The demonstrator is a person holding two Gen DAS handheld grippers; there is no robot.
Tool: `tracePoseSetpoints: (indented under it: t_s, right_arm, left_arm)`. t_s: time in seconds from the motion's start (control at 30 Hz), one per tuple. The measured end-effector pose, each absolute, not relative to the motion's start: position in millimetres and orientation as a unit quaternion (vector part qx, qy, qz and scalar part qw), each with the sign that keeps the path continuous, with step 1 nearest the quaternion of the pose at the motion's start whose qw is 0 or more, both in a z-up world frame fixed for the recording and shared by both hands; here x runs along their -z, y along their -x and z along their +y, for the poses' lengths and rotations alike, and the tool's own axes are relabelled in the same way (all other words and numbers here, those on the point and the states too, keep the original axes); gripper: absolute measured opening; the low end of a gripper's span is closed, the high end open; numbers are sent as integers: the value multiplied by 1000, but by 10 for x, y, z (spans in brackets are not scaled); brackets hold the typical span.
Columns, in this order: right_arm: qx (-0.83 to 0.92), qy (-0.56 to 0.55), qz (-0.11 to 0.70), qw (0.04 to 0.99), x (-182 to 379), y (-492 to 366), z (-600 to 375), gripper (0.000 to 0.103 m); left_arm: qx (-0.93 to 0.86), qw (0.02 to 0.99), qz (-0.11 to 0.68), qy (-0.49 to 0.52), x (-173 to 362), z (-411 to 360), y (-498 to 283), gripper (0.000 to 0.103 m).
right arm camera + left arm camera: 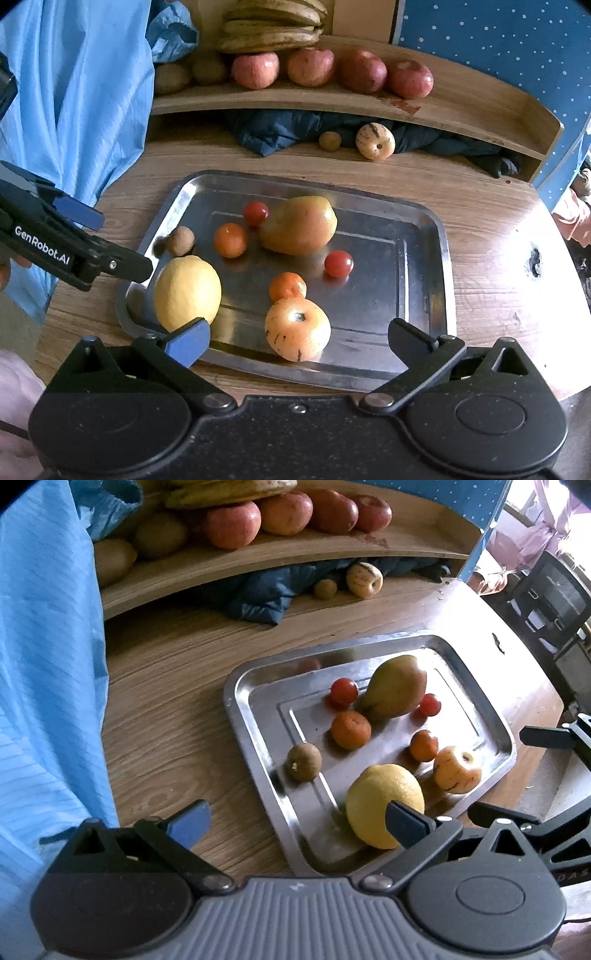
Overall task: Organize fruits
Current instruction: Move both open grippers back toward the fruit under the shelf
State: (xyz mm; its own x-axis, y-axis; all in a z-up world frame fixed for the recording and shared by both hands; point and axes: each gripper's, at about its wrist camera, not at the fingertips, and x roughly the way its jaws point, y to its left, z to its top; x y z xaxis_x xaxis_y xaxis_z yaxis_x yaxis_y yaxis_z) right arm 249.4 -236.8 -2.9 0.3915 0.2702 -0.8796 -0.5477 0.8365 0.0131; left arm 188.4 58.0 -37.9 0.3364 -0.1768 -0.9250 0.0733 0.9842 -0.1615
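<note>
Now, progress: sorting looks partly done.
Tray point(424, 236): sitting mid-counter, holding lemon point(186, 291), pear point(299, 225), tomatoes and small oranges.
Shelf point(461, 107): carrying apples point(255, 70) and bananas along the counter's far edge.
Left gripper point(295, 823): jaws standing wide, holding nothing.
Right gripper point(299, 341): jaws standing wide, holding nothing.
Left over: two fruits lying under the shelf.
</note>
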Motion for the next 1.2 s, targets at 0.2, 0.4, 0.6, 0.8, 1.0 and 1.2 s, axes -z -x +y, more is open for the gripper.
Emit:
tracePoseSetpoints:
  t_s: [0.2,0.4,0.6,0.8,1.0,1.2]
  right_arm:
    - [-263,148,495,815,58,-2586,-2353,102]
    - [-284,159,489,809,45,-2750,-2361,102]
    - [-299,161,489,804,72,-2968,-2419,102]
    - [-316,163,486,798,113,-3199,-2470,102]
    - [-325,162,478,800,126,-3478,-2525,102]
    - [-322,160,465,809,163,-3765,-2622,102]
  left_arm:
    - [55,816,574,43,394,574,-1961,103]
    - [34,818,572,53,376,553,-2098,103]
    - [10,823,565,63,352,502,-2281,103]
    - [-17,827,557,76,340,452,-2488,103]
    - [-47,828,550,100,348,386,-2730,103]
    - [-72,830,541,114,362,252,-3006,103]
